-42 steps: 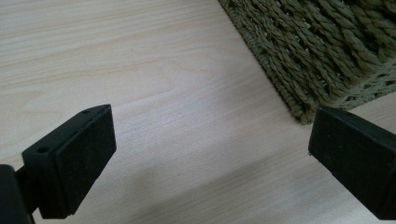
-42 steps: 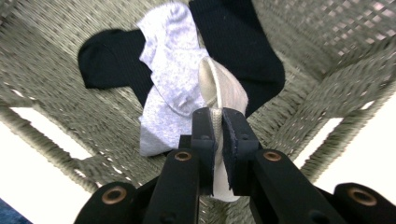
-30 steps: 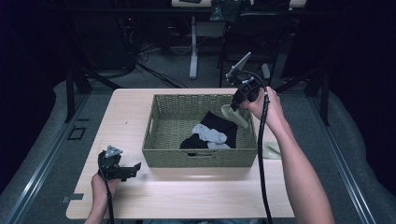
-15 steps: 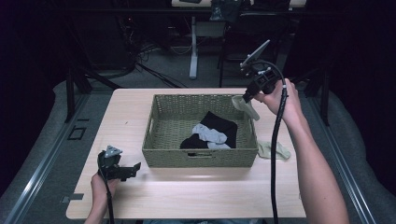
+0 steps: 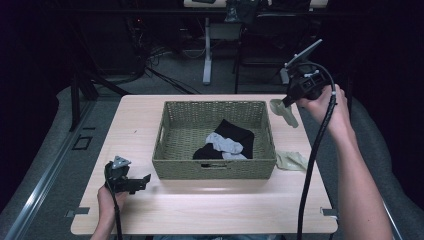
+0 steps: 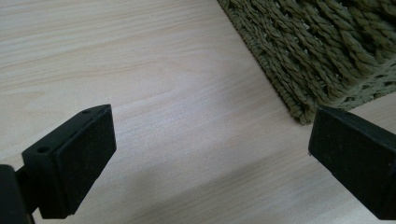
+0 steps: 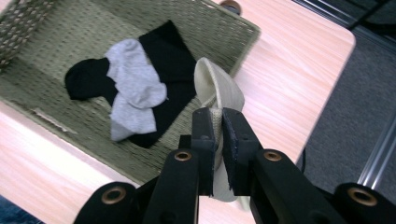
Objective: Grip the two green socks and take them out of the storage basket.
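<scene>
Cream sock: clamped between the closed jaws of the right gripper, held aloft beside the basket. Risk: the grip is seemingly shallow; slippage onto the table is possible. Left gripper: wide open, nothing held.

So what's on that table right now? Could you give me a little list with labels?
surface: light wooden table
container: olive woven wicker basket, mid-table
in basket: black socks with a grey sock lying over them
right gripper: raised beside the basket, shut on a cream sock
also on table: second cream sock, right of basket
left gripper: open, low over the table by the basket's front left corner, holding nothing
</scene>
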{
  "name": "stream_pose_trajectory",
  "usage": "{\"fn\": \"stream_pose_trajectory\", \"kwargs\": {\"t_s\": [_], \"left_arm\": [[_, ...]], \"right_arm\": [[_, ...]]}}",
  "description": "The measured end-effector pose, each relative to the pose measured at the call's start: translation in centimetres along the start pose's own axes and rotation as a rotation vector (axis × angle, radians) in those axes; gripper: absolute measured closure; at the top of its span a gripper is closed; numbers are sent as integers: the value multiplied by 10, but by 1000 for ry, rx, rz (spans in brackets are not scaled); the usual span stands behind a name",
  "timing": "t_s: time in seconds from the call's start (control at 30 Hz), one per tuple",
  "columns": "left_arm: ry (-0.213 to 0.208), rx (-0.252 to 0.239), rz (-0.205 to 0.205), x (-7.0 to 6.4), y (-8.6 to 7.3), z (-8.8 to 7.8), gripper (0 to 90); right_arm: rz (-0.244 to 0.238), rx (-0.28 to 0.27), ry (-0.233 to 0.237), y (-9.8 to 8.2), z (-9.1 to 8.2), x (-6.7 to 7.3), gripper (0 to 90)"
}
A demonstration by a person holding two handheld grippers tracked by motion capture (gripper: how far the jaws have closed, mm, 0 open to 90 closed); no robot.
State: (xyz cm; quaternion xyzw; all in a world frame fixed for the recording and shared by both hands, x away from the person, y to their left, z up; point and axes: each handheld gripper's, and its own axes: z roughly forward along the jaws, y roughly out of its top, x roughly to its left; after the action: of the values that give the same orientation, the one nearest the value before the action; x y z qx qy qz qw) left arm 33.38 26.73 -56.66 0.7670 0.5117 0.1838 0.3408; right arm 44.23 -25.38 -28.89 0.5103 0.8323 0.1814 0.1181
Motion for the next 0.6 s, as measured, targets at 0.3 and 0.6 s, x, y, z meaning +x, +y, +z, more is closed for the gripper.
{"fn": "stream_pose_trajectory", "kwargs": {"t_s": [0.3, 0.6], "left_arm": [[-2, -1, 1, 0, 0, -1, 8], [0, -1, 0, 0, 0, 0, 8]], "right_arm": [[86, 10, -9, -26, 7, -34, 839], [144, 18, -17, -48, 27, -56, 839]]}}
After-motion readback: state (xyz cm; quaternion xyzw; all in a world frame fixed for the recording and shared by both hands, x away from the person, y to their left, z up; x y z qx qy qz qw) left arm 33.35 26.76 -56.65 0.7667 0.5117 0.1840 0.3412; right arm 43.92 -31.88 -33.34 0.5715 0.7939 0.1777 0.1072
